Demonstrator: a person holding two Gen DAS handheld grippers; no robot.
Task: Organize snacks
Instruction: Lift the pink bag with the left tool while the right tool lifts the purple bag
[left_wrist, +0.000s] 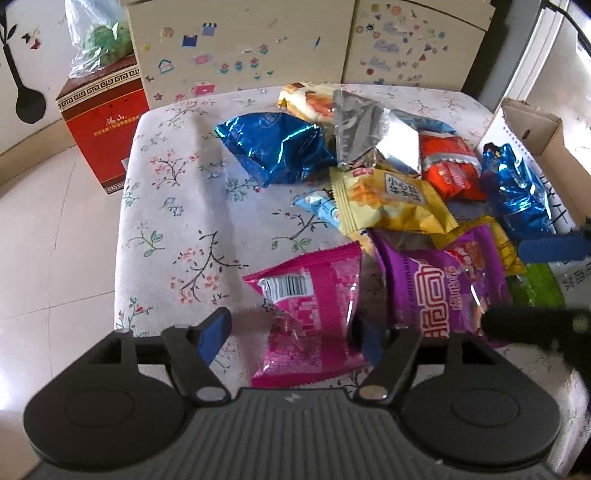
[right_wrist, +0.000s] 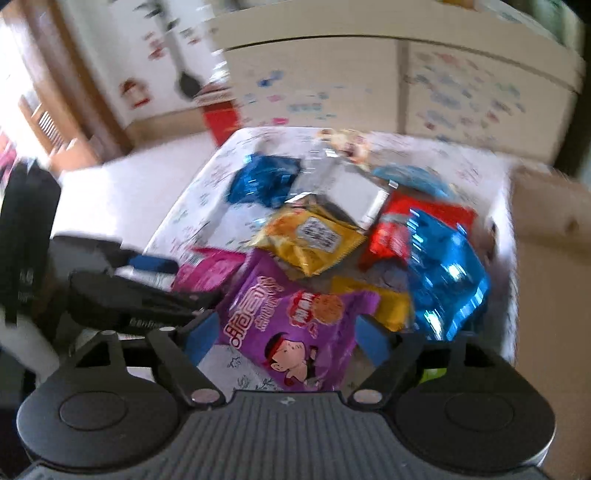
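Most of the snack packets (left_wrist: 384, 192) lie heaped on the floral cushion (left_wrist: 177, 206), only a blue packet (left_wrist: 517, 188) leaning at the cardboard box (left_wrist: 535, 125) (sorting barely begun, I judge), while left gripper (left_wrist: 291, 336) and right gripper (right_wrist: 284, 339) gape, grasping nothing.

The left gripper (left_wrist: 291, 334) points steeply downward with its 2 blue-padded fingers (left_wrist: 214, 332) spread apart. The right gripper (right_wrist: 286, 334) is likewise tilted downward, its jaws standing wide, the pads pressing on nothing. In the right wrist view, the left gripper lies just beside it.
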